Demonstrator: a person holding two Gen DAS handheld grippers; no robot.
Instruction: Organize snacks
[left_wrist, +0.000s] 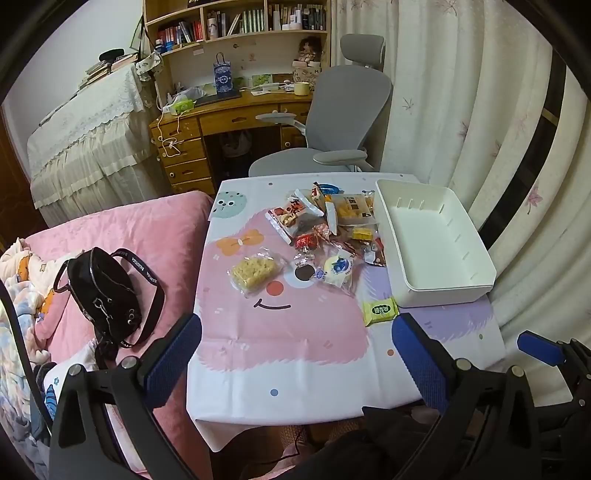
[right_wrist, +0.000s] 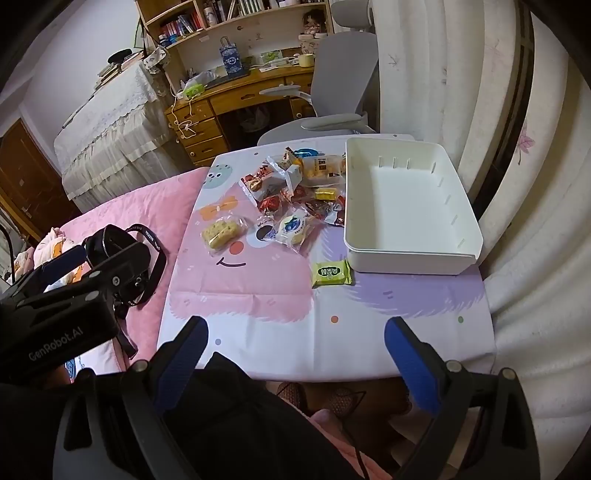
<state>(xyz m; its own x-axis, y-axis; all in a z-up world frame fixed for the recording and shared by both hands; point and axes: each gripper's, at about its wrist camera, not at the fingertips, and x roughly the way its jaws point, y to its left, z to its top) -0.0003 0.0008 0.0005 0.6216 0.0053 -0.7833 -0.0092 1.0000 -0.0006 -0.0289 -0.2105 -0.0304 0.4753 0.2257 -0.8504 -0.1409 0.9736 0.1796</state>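
Observation:
A heap of wrapped snacks (left_wrist: 325, 221) (right_wrist: 295, 184) lies on a small table under a cartoon cloth (left_wrist: 280, 354) (right_wrist: 258, 310). Beside it sit a clear-wrapped rice cracker (left_wrist: 255, 272) (right_wrist: 221, 232), a round blue-printed pastry (left_wrist: 337, 268) (right_wrist: 293, 229) and a green packet (left_wrist: 380, 311) (right_wrist: 330, 273). An empty white bin (left_wrist: 476, 254) (right_wrist: 465, 221) stands at the right. My left gripper (left_wrist: 297, 356) hovers open over the near part of the table. My right gripper (right_wrist: 295, 354) is open at the near edge. Neither holds anything.
A pink bed (left_wrist: 147, 229) with a black bag (left_wrist: 103, 288) (right_wrist: 110, 243) lies to the left. A grey office chair (left_wrist: 343, 110) and wooden desk (left_wrist: 221, 118) stand behind the table. Curtains (left_wrist: 461, 92) hang at the right. The other gripper shows at the frame edges (left_wrist: 543, 349) (right_wrist: 62, 295).

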